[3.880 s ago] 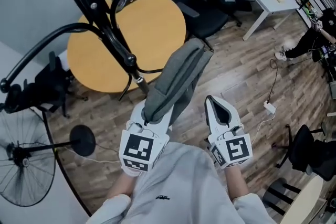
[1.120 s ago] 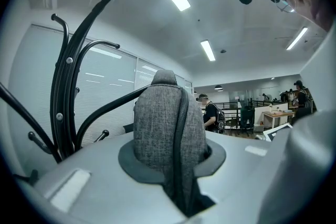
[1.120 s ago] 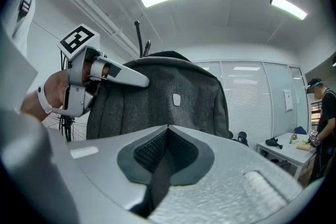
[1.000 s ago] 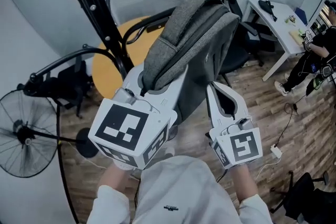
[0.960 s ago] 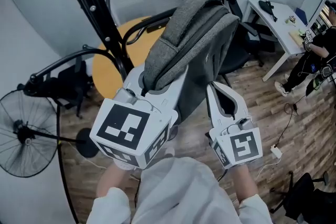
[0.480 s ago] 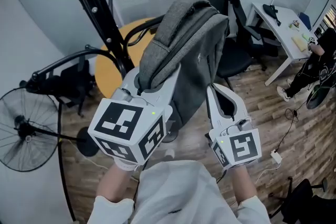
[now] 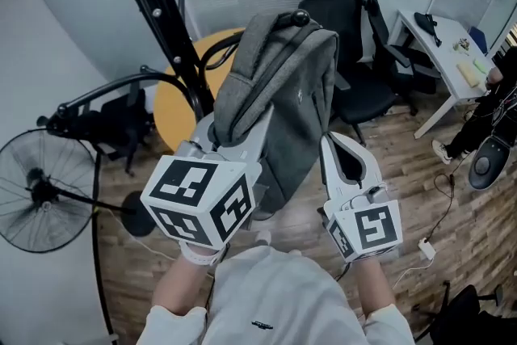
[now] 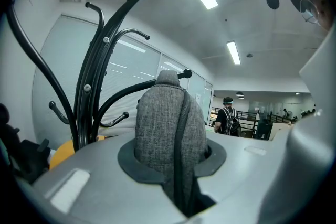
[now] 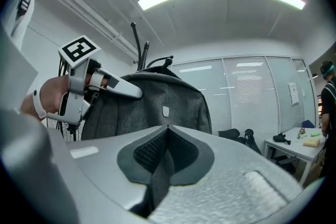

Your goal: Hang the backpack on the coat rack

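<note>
The grey woven-fabric backpack [image 7: 283,85] is held in the air, rising toward 1 o'clock from the left gripper [image 7: 242,125], whose jaws pinch its lower edge. The right gripper [image 7: 333,145] sits just beside the pack at its 4 o'clock, jaw tips pressed together. A grey strip shows low in their gap, and I cannot tell what it is. The black metal coat rack [image 7: 166,28] stands at the pack's 10 o'clock. One hook's knob [image 7: 300,16] meets the pack's top, though whether it catches anything is hidden.
</note>
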{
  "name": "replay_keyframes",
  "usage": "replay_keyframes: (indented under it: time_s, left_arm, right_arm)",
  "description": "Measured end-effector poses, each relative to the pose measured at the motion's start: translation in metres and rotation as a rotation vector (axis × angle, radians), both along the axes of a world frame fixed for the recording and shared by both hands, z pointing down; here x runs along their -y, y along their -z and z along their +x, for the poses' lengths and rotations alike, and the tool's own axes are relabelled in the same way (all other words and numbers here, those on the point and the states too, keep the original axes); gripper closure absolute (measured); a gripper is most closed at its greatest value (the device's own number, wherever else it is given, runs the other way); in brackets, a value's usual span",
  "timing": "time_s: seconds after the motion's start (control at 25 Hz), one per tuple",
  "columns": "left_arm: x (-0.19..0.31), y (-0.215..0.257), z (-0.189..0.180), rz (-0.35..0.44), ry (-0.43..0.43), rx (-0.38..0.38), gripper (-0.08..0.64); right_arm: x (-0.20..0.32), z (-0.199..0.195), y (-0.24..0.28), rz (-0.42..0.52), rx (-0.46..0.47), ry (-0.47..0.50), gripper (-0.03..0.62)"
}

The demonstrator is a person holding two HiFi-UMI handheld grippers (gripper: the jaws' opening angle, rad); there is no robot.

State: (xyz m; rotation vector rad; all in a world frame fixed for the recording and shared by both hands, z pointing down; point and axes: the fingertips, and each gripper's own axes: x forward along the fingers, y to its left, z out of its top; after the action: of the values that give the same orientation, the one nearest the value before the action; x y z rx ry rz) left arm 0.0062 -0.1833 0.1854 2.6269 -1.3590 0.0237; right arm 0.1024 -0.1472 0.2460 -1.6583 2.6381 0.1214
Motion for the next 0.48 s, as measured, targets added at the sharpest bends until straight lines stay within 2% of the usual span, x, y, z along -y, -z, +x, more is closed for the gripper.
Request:
replay_keyframes:
  time_s: [0.48]
  left_arm:
    - [0.002,-0.022,-0.017,-0.022,0.106,-0.045,0.437]
  right_arm:
    - [0.004,-0.015,-0.017,-0.046,0.002,0.033,0.591]
